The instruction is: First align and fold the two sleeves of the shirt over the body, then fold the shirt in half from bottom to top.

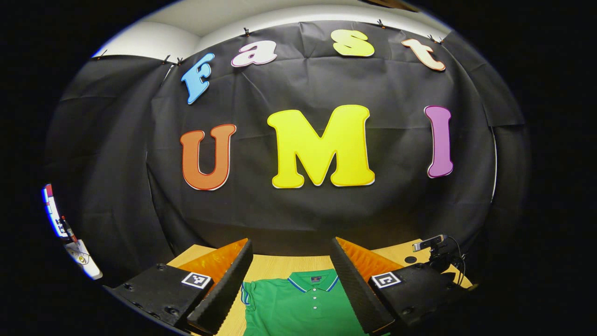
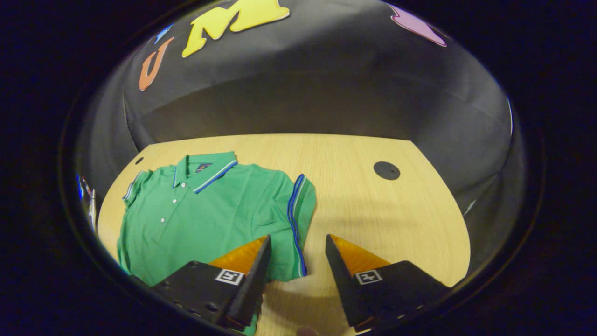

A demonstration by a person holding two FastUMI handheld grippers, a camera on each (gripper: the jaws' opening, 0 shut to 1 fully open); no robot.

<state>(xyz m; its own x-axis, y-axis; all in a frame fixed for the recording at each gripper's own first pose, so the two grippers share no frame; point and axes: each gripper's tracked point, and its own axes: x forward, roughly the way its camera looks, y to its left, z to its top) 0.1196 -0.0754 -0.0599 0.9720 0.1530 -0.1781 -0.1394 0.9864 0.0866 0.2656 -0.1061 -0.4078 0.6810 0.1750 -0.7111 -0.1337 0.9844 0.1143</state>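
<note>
Since the shirt (image 2: pixel 205 214) is lying flat on the table (image 2: pixel 373 210) w/ sleeves not yet folded, I'm hovering my right gripper (image 2: pixel 296 261), jaws apart, over the near sleeve (image 2: pixel 303 198); left gripper (image 1: pixel 291 280) is waiting, jaws apart too, above the collar (image 1: pixel 312 280).

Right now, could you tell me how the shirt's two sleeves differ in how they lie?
In the right gripper view, the sleeve nearer the right gripper lies folded in, its striped cuff running down the shirt's edge. The far sleeve lies close to the table's edge and looks smaller and bunched. Whether the far sleeve is folded I cannot tell. Both are green with striped cuffs.
</note>
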